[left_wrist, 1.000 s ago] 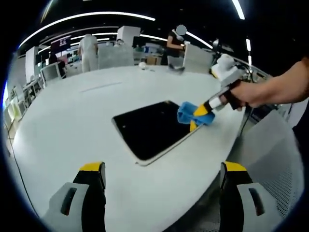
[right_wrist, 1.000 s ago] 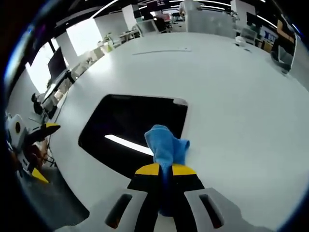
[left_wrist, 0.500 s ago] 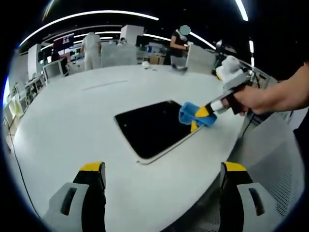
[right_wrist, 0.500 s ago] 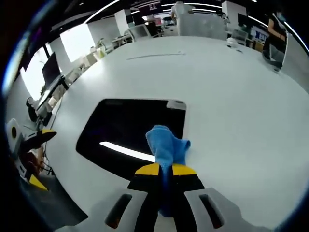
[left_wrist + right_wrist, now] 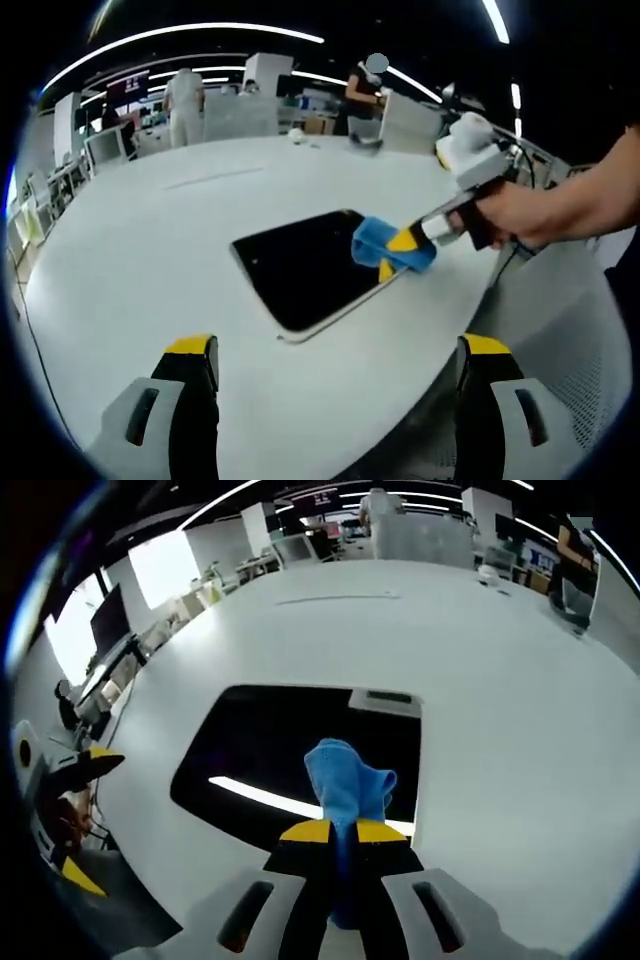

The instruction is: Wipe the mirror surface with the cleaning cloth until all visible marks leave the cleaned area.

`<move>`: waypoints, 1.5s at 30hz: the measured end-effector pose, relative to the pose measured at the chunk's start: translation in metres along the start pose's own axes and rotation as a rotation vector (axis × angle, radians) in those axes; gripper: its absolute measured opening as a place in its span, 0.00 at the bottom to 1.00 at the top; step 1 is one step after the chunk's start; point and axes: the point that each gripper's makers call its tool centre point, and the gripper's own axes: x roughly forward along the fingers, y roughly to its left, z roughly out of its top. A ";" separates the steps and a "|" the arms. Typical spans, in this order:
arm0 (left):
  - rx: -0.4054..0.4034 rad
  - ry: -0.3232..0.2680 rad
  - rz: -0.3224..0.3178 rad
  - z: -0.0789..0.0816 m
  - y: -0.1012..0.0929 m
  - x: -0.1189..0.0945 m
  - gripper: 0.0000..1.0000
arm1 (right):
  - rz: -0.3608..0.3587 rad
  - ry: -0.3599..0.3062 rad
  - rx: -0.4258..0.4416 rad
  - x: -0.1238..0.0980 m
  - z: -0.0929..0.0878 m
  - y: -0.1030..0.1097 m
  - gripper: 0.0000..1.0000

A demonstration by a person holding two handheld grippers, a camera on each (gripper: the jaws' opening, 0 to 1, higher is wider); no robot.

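Note:
A dark rectangular mirror [image 5: 305,265] [image 5: 290,750] lies flat on the white table [image 5: 150,250]. A blue cleaning cloth [image 5: 375,245] [image 5: 347,785] rests on the mirror's right edge in the left gripper view. My right gripper [image 5: 340,832] is shut on the cloth, and it enters the left gripper view [image 5: 400,245] from the right, held by a person's hand [image 5: 520,212]. My left gripper [image 5: 335,360] hovers open above the table's near edge, well short of the mirror, with nothing between its fingers. It also appears at the left of the right gripper view [image 5: 75,805].
The white table [image 5: 500,700] is large and round. Chairs, desks and monitors stand beyond its far side, with people [image 5: 183,100] among them. A mesh chair [image 5: 565,330] sits at the table's right edge. A small object [image 5: 296,136] lies far back on the table.
My right gripper has pushed the cloth further in over the mirror's surface. The left gripper has stayed open in place.

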 end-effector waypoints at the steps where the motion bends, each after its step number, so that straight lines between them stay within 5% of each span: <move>1: 0.002 -0.001 -0.001 0.000 0.000 0.000 1.00 | 0.001 0.000 0.001 0.000 0.000 0.001 0.01; 45: 0.018 0.002 0.000 0.000 -0.001 0.000 1.00 | 0.089 -0.004 -0.071 0.023 0.011 0.080 0.02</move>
